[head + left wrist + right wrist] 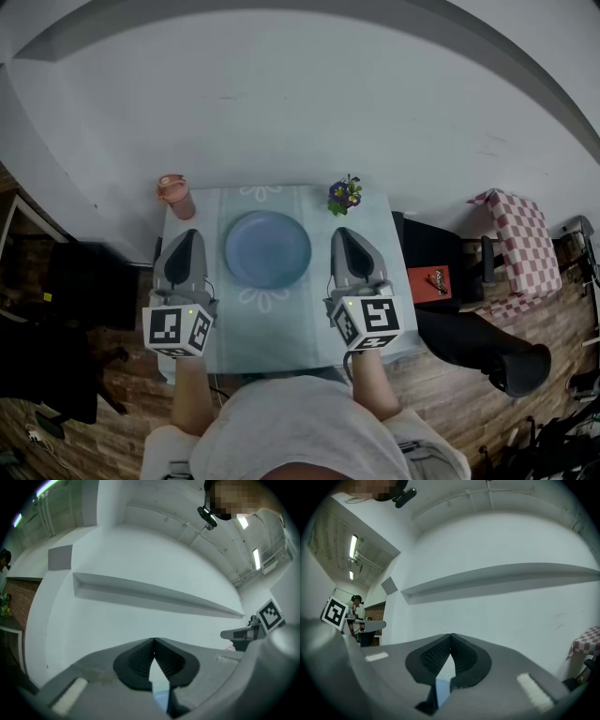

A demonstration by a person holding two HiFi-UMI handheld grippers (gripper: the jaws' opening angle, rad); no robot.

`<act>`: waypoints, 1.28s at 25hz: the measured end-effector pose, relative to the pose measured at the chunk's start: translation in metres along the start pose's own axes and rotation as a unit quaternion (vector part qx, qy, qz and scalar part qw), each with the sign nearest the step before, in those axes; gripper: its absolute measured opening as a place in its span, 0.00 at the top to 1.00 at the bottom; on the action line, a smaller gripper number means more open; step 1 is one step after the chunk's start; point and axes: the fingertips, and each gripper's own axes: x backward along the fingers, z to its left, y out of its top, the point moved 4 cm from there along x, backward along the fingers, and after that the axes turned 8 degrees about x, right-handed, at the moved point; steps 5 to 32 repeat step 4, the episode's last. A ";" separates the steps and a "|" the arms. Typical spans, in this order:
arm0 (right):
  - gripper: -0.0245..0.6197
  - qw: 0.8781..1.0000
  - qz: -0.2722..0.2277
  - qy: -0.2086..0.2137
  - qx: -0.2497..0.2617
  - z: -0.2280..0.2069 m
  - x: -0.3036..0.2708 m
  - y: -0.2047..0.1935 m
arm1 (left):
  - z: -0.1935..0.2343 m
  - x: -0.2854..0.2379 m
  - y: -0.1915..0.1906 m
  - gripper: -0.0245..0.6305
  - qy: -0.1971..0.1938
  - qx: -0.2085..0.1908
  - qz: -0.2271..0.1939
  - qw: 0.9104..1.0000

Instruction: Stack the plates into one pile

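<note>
- While the head view looks steeply down on the whole surface [281, 328], each tool's own view looks level at a bare white wall [117, 620] and shows almost none of that surface
- Only those two views show the jaws: the left tool [153, 641] and the right tool [450, 635] are both closed tip to tip, with nothing gripped
- Counted from the head view: two tools, one blue plate [267, 248] in the middle of the surface between them, one pink cup [174, 197] at the far left corner, one small flower pot [344, 195] at the far right
- Whether that plate is single or a pile cannot be told from above
- The person's body [300, 422] hides the surface's near edge
</note>
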 end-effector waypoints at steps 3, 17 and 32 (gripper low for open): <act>0.96 1.000 0.000 -0.003 -0.002 -0.002 0.001 0.000 | -0.002 -0.002 -0.001 0.96 -0.003 -0.002 0.001 1.000; 0.96 1.000 0.000 -0.003 -0.003 -0.003 0.001 0.000 | -0.003 -0.002 -0.001 0.96 -0.004 -0.002 0.001 1.000; 0.96 1.000 0.000 -0.003 -0.003 -0.003 0.001 0.000 | -0.003 -0.002 -0.001 0.96 -0.004 -0.002 0.001 1.000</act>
